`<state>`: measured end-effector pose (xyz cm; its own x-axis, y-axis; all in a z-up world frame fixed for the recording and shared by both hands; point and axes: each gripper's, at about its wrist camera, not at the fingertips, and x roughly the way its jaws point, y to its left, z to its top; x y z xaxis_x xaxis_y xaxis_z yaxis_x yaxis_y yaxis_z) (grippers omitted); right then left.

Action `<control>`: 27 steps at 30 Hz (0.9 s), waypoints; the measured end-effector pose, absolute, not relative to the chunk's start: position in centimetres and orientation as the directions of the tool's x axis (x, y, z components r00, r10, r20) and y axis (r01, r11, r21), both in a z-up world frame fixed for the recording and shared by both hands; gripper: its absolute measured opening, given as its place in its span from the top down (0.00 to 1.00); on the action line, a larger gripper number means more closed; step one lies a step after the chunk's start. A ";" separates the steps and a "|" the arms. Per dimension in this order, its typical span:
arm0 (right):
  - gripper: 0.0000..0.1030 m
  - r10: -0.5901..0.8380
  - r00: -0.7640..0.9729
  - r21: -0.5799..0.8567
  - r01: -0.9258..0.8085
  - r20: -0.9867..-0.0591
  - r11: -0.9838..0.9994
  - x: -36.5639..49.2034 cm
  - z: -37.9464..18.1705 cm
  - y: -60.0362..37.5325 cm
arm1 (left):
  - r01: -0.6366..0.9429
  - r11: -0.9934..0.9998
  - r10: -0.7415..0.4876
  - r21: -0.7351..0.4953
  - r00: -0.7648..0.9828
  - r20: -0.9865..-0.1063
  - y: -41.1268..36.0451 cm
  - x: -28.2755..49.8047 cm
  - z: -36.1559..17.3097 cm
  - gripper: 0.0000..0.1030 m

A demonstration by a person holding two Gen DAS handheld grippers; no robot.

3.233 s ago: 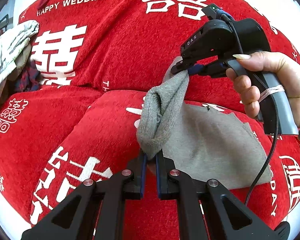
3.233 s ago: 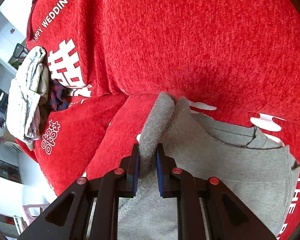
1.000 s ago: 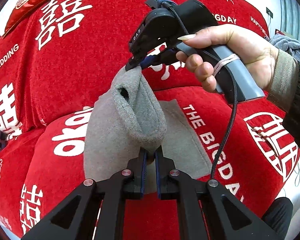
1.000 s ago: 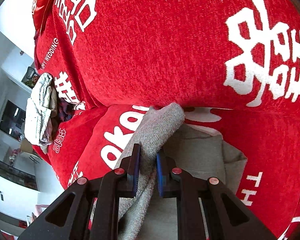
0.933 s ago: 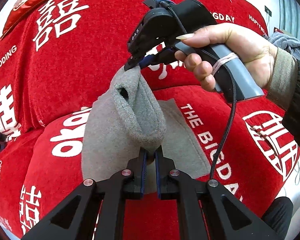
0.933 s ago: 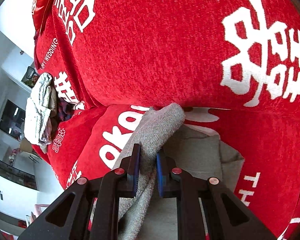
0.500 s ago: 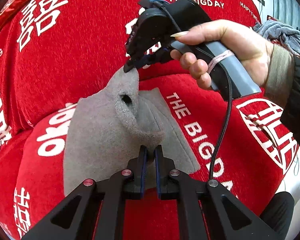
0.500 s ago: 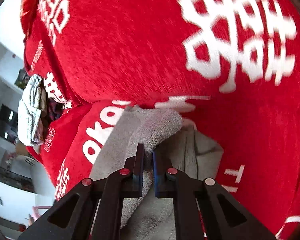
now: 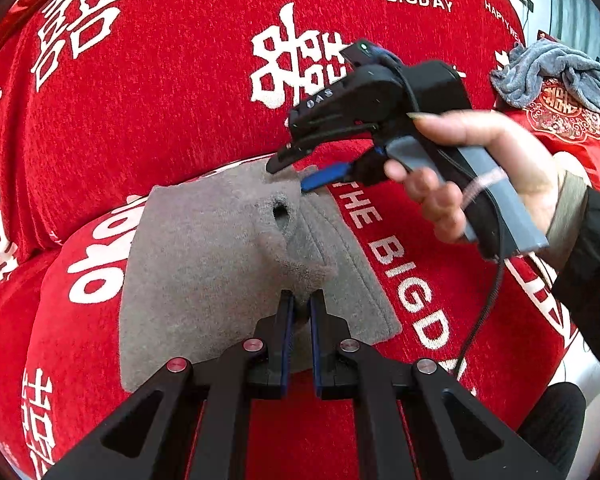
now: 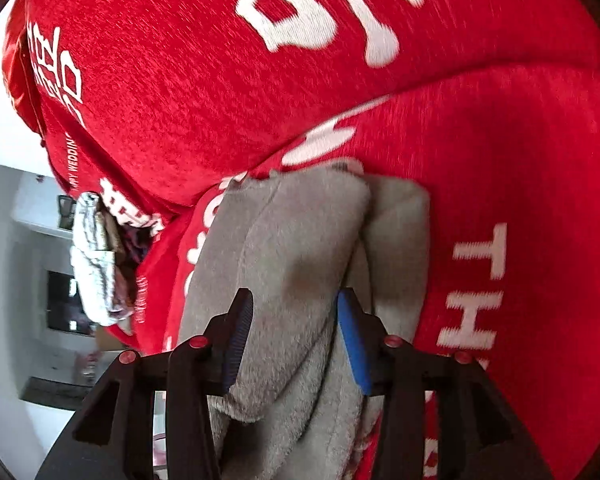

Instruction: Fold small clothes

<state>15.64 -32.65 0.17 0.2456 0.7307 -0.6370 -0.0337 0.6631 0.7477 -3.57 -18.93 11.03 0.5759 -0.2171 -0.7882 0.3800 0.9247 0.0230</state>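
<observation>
Left gripper (image 9: 299, 312) clamped grey garment (image 9: 220, 264) hem at lower centre, anchoring fold; right gripper (image 10: 296, 336) jaws opening, releasing it.

On the red plush sofa cover (image 9: 160, 120) before me, white print reads "THE BIGDAY" along the backrest top and again down the seat beside the grey garment. My black right-hand tongs (image 9: 296, 174) carry small letters that look like "DAS". Large white Chinese double-happiness characters also show.
</observation>
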 end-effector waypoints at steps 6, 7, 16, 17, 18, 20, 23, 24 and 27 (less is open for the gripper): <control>0.52 0.751 0.219 0.765 -0.028 -0.623 0.643 15.5 -1.1 -31.6 | 0.378 0.925 -0.211 0.030 0.578 -0.788 -19.2 -3.5 11.1 0.91; 0.52 0.758 0.223 0.774 -0.020 -0.613 0.632 15.8 -1.3 -31.5 | 0.377 0.926 -0.207 0.033 0.578 -0.789 -19.2 -3.5 11.1 0.91; 0.84 0.684 0.278 0.669 -0.160 -0.675 0.726 16.3 1.4 -28.6 | 0.390 0.921 -0.257 -0.023 0.562 -0.786 -19.1 -3.5 12.0 0.91; 0.84 0.677 0.291 0.656 -0.179 -0.676 0.733 16.2 2.3 -28.6 | 0.399 0.917 -0.265 -0.022 0.567 -0.780 -19.3 -3.7 12.3 0.91; 0.85 0.672 0.300 0.647 -0.191 -0.677 0.738 16.2 3.1 -28.7 | 0.406 0.914 -0.268 -0.018 0.570 -0.777 -19.6 -3.8 12.6 0.91; 0.85 0.664 0.315 0.633 -0.211 -0.678 0.745 16.1 4.3 -28.8 | 0.425 0.905 -0.281 -0.011 0.578 -0.766 -20.4 -4.2 13.3 0.91; 0.85 0.656 0.325 0.614 -0.235 -0.681 0.754 16.1 5.6 -29.2 | 0.450 0.893 -0.303 -0.010 0.583 -0.754 -21.5 -4.7 14.1 0.91; 0.85 0.651 0.327 0.606 -0.238 -0.685 0.759 16.1 5.8 -29.4 | 0.454 0.891 -0.306 -0.011 0.582 -0.753 -21.6 -4.7 14.2 0.91; 0.86 0.643 0.334 0.602 -0.230 -0.689 0.764 16.2 5.7 -30.1 | 0.459 0.889 -0.306 -0.015 0.568 -0.764 -22.0 -4.5 13.9 0.91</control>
<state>16.18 -30.11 5.74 0.3335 0.6433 -0.6891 -0.2301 0.7644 0.6022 -4.48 -22.03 13.94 0.5676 -0.3060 -0.7643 0.4585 0.8886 -0.0152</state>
